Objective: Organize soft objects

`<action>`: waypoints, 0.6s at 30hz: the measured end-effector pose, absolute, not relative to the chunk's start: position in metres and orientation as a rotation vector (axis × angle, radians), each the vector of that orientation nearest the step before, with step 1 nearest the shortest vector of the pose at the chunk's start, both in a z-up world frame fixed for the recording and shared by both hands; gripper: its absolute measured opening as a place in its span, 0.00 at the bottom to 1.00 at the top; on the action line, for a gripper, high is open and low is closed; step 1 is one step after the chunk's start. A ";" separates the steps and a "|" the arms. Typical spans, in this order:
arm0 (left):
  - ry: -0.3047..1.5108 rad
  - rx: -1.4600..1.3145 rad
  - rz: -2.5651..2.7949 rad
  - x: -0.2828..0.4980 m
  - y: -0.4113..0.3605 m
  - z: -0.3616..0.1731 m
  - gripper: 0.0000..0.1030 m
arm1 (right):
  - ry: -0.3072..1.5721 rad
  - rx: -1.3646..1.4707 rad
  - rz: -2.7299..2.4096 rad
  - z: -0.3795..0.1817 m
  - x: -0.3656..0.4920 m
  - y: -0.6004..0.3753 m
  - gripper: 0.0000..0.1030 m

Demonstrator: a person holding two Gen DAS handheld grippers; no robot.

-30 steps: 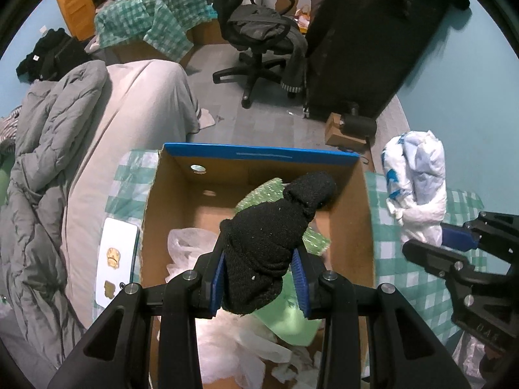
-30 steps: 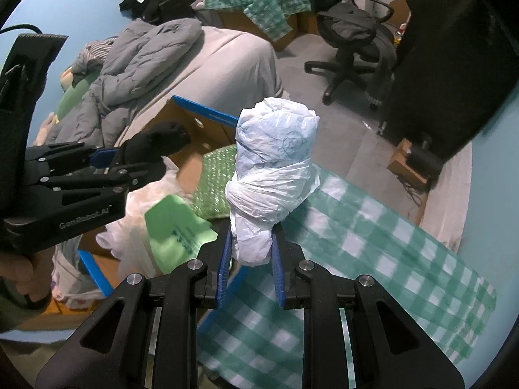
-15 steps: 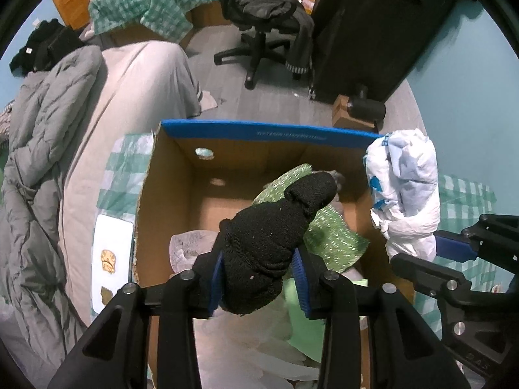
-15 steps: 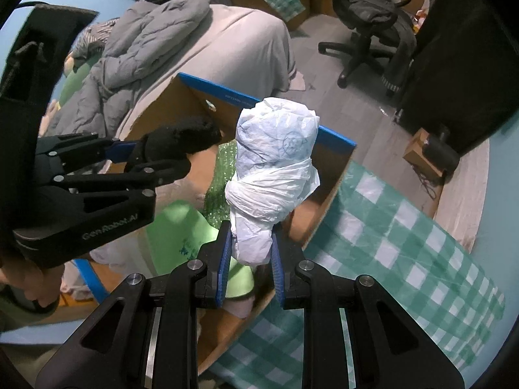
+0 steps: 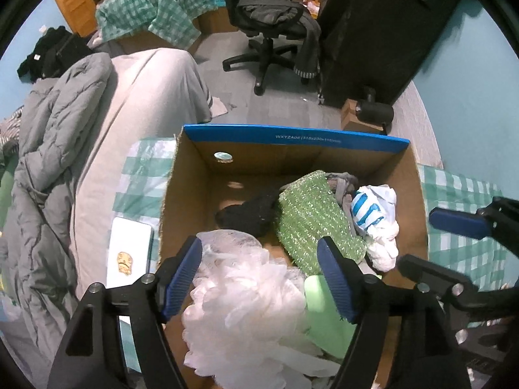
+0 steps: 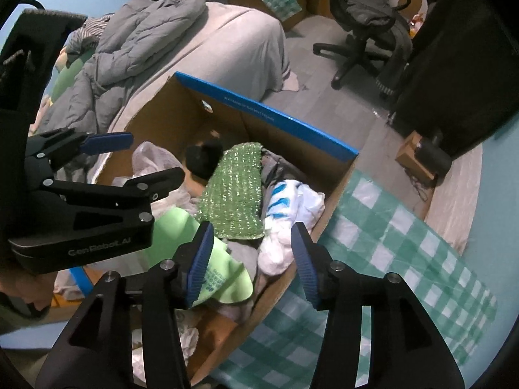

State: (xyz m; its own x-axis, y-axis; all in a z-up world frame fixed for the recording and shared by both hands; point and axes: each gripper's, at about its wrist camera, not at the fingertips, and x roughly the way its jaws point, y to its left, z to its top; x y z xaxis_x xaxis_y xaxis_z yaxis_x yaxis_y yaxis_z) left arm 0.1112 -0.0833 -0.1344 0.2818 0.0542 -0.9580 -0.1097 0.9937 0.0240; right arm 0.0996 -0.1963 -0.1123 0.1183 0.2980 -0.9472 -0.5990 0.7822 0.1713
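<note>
**Left wrist view: both tongs empty over box**

Left wrist view shows the left tongs (image 5: pixel 259 275) spread wide with nothing between the pads; their jaws have just been opening. The black sock (image 5: pixel 249 215) lies inside the box (image 5: pixel 292 136), towards its far left, touching the green pad (image 5: pixel 311 220). The right tongs (image 6: pixel 251 256) stand partly apart, also just opened, gripping nothing. The white bag (image 6: pixel 288 223) rests against the box's right wall, just beside the green pad.

Risks, as judged:
- White bag sits high against the right wall; a brush from the rising right tongs could tip it onto the checked cloth (image 6: pixel 405 259).
- Loose plastic (image 5: pixel 246 298) beneath the left tongs could snag on a pad and be dragged out.
</note>
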 end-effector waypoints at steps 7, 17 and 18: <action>1.252 -0.046 0.108 0.093 -0.085 -0.112 0.76 | 1.269 -0.261 0.628 -0.095 0.096 -0.212 0.62; 1.212 -0.093 0.122 0.062 -0.094 -0.083 0.79 | 1.219 -0.269 0.590 -0.072 0.080 -0.235 0.66; 1.209 -0.091 0.122 0.060 -0.095 -0.081 0.79 | 1.216 -0.265 0.586 -0.069 0.079 -0.237 0.66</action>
